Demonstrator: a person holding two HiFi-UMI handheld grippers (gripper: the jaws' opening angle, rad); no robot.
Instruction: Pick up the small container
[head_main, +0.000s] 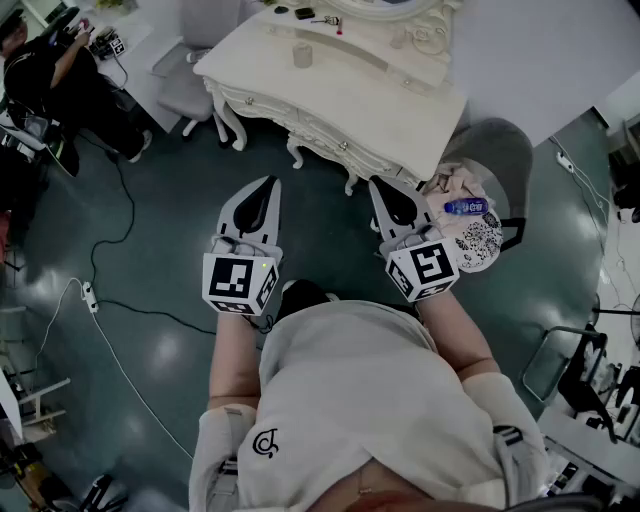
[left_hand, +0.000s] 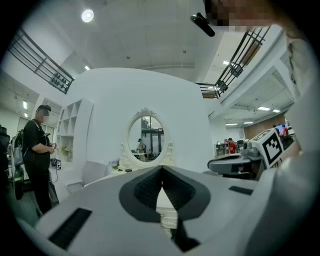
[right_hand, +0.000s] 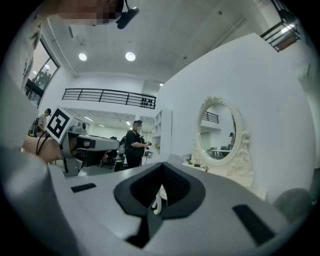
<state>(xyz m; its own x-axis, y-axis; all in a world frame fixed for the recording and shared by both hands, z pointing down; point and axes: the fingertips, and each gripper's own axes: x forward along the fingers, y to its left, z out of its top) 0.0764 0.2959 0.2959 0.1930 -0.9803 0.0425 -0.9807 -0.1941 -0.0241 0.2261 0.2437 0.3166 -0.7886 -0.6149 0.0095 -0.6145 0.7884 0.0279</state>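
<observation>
The small container (head_main: 303, 55), a short beige cylinder, stands on the white dressing table (head_main: 300, 100) at the far side of the head view. Both grippers hang in the air over the teal floor, short of the table's front edge and well apart from the container. My left gripper (head_main: 267, 184) is shut with nothing between its jaws; in its own view the left gripper (left_hand: 161, 172) points at the oval mirror (left_hand: 145, 137). My right gripper (head_main: 381, 185) is also shut and holds nothing, and the right gripper (right_hand: 161, 170) has the mirror (right_hand: 217, 132) off to its right.
A grey chair (head_main: 500, 160) at the right holds clothes and a blue bottle (head_main: 465, 207). An office chair (head_main: 185, 70) stands left of the table. A person in black (head_main: 50, 80) stands at the far left. Cables and a power strip (head_main: 88, 296) lie on the floor.
</observation>
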